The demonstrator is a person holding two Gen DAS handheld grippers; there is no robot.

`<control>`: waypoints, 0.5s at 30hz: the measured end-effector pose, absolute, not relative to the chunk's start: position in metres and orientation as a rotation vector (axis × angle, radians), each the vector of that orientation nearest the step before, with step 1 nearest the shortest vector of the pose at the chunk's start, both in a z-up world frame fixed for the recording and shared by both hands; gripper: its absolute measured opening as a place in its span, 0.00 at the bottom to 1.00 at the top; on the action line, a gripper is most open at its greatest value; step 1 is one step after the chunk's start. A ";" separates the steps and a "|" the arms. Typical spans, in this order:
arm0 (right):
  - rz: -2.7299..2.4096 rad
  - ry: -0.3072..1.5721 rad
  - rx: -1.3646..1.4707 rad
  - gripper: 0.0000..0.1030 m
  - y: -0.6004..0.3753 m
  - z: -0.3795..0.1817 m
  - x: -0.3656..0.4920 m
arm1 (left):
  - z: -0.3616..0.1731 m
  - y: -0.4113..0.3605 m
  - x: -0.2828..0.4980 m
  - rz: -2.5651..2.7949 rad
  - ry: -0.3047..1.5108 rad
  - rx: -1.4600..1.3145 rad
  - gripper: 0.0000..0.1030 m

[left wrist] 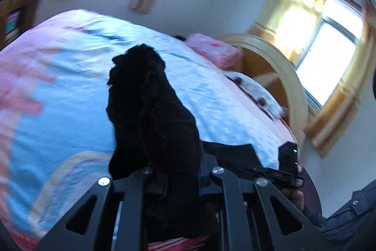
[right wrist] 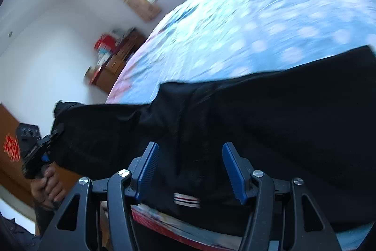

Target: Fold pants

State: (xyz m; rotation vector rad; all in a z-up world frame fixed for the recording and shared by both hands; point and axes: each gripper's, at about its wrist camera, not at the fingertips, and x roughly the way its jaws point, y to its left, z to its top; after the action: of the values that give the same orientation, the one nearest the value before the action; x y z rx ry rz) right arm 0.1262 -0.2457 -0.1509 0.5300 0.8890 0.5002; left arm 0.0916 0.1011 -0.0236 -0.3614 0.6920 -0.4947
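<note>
My left gripper (left wrist: pixel 178 180) pinches the limp, light black pants (left wrist: pixel 150 114) rising mid-frame over the bed (left wrist: pixel 58 91), my right gripper (right wrist: pixel 195 168) gapes empty; I'd grab the waistband edge, since cloth sags

Black linkage arms with silver screws, ribbed blue pads (right wrist: pixel 146 166), a bare-skinned hand (right wrist: pixel 48 189), dark sleeve (left wrist: pixel 350 215).

a home bedroom: a wide bed (left wrist: pixel 70 91) under a pink and blue patterned cover, a pink pillow (left wrist: pixel 215 51) by the curved wooden headboard (left wrist: pixel 282 67), curtained windows (left wrist: pixel 329 39) in white walls, and a wooden dresser (right wrist: pixel 117 60) piled with boxes.
</note>
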 end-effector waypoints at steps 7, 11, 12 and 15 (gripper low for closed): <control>0.276 0.800 0.582 0.57 -0.325 -0.137 0.101 | -0.004 0.000 0.121 -0.689 0.730 -0.288 0.08; 0.167 0.752 0.615 0.57 -0.363 -0.136 0.090 | -0.011 -0.064 0.142 -0.776 0.793 -0.220 0.07; 0.157 0.754 0.627 0.57 -0.368 -0.137 0.090 | -0.016 -0.073 0.145 -0.789 0.809 -0.212 0.07; 0.131 0.747 0.648 0.57 -0.383 -0.142 0.090 | -0.045 -0.114 0.162 -0.825 0.883 -0.179 0.06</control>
State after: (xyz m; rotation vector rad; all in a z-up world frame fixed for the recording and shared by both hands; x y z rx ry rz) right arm 0.0896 -0.3831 -0.1418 0.6484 0.7475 0.1308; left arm 0.1618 -0.1144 -0.0448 -0.1786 0.8831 -0.8251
